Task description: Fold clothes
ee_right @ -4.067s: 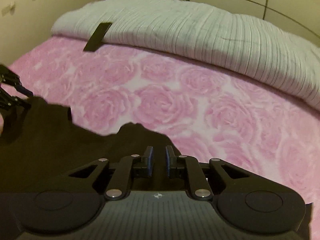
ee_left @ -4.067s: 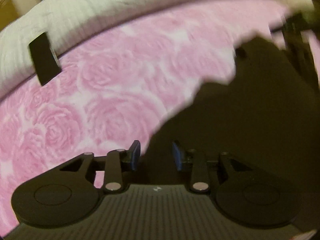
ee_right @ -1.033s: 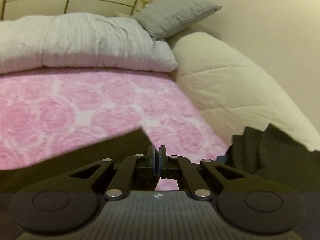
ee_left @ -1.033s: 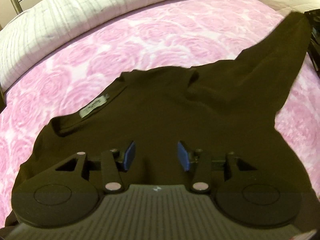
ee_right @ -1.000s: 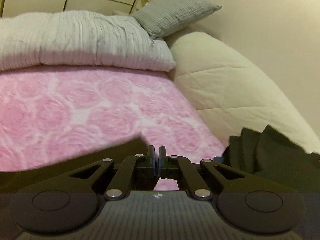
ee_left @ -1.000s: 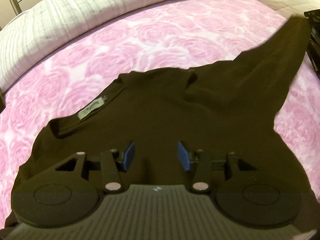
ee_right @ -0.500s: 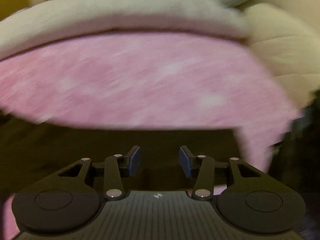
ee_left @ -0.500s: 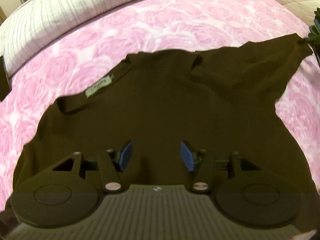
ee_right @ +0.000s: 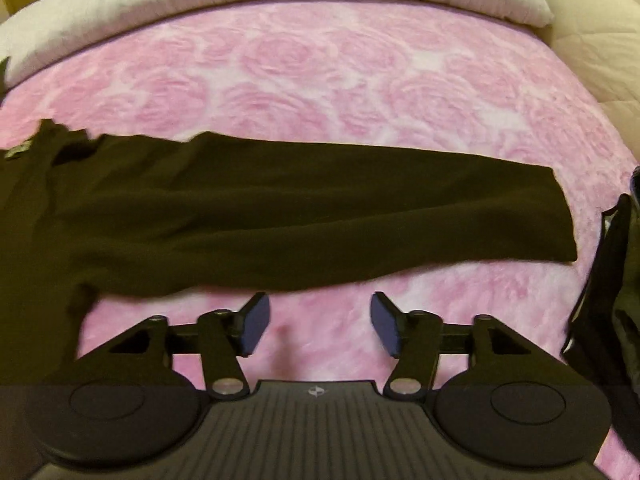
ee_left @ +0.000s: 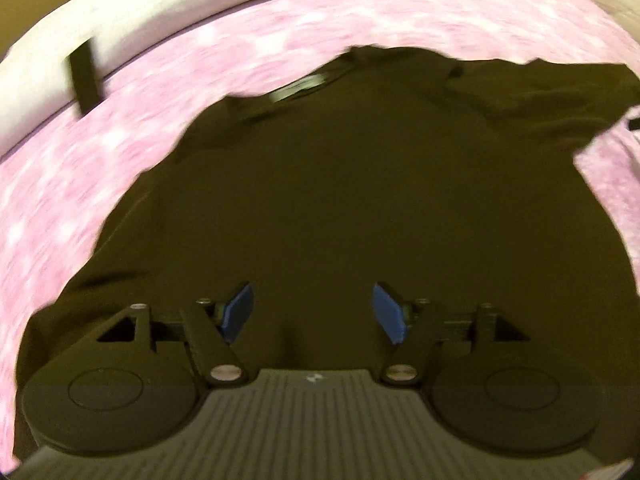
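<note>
The left wrist view shows the black shirt's (ee_left: 340, 180) body spread on the pink bed (ee_left: 72, 168), neck label toward the white duvet (ee_left: 168, 12); the right view alone shows its sleeve (ee_right: 320, 216) laid flat toward the bed's right edge. The left view is blurred. The left gripper (ee_left: 314, 316) hangs released; the right gripper (ee_right: 318, 326), clenched a second ago, now gapes, empty

Dark brown shirt (ee_left: 340, 200) – pink rose-patterned bedspread (ee_right: 320, 72) – blue claw pads (ee_right: 256, 322)
</note>
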A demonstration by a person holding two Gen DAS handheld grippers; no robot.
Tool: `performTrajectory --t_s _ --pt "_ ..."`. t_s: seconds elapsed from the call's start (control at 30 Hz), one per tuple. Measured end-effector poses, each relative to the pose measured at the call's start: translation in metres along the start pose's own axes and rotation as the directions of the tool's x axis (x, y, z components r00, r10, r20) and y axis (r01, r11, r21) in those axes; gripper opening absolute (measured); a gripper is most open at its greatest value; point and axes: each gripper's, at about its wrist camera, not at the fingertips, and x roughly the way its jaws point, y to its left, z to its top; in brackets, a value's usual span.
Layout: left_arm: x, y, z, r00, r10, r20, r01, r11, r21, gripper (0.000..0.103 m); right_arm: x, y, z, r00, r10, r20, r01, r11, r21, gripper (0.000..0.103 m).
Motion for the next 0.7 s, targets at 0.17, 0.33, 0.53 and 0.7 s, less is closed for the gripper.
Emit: performTrajectory --t_s 0.17,0.33,0.53,0.7 --pt "-0.020 0.051 -0.037 0.997 0.069 -0.015 -0.070 0.993 -0.093 0.073 -0.021 0.039 -0.007 0.998 0.065 -0.014 -0.065 0.998 -0.019 0.065" --pt "-0.041 0.118 -0.078 0.992 0.124 -0.012 -0.124 0.982 -0.145 0.086 -0.047 0.113 -0.011 0.989 0.145 -0.015 -0.146 0.986 -0.086 0.069" --pt "-0.052 0.224 -0.155 0.978 0.209 -0.020 -0.209 0.972 -0.105 0.090 -0.068 0.232 -0.022 0.981 0.192 -0.010 -0.191 0.966 -0.175 0.073" --pt "-0.040 0.324 -0.219 0.982 0.187 -0.031 -0.190 0.969 -0.160 0.090 -0.092 0.344 -0.033 0.986 0.167 0.022 -0.160 0.969 -0.187 0.075"
